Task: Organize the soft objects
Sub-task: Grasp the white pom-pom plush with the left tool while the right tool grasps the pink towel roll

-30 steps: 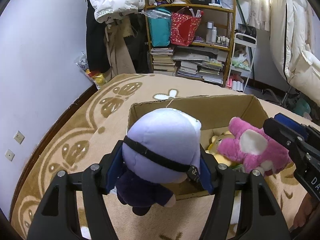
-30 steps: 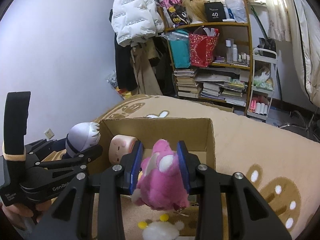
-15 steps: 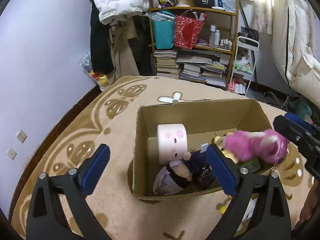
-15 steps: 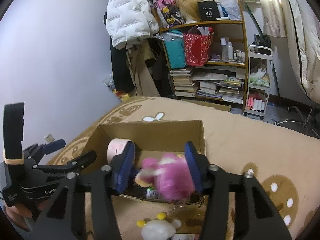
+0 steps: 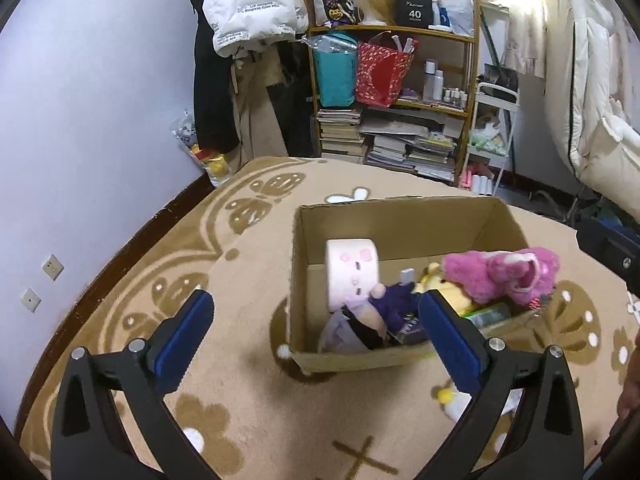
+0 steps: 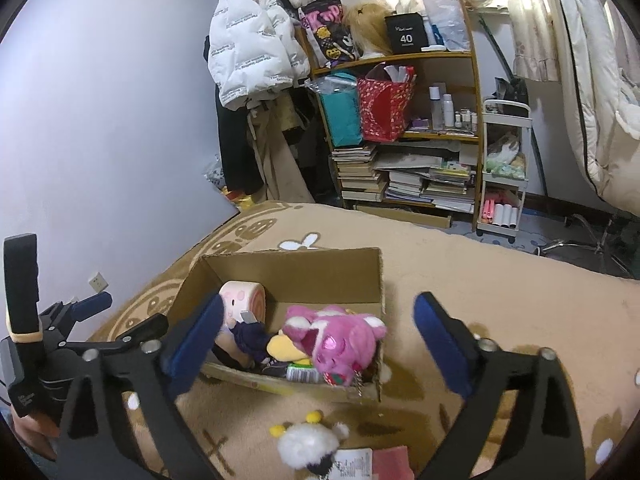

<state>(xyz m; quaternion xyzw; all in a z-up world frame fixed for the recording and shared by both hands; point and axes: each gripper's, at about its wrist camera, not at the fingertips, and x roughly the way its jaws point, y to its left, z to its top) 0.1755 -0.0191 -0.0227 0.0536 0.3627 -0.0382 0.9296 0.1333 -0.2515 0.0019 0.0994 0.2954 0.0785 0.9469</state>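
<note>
Your two wrist views look down from near, left and right of the cardboard box [image 5: 400, 220], sharing it and the far bookshelf [image 6: 440, 128].

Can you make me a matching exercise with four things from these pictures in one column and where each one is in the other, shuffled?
Things:
1. pink plush
2. white fluffy toy
3. red bag
4. white jacket

Places:
A. on the rug in front of the box
B. hanging left of the shelf
C. in the cardboard box
D. on the shelf beside a teal bag

Pairs: 1-C, 2-A, 3-D, 4-B
</note>
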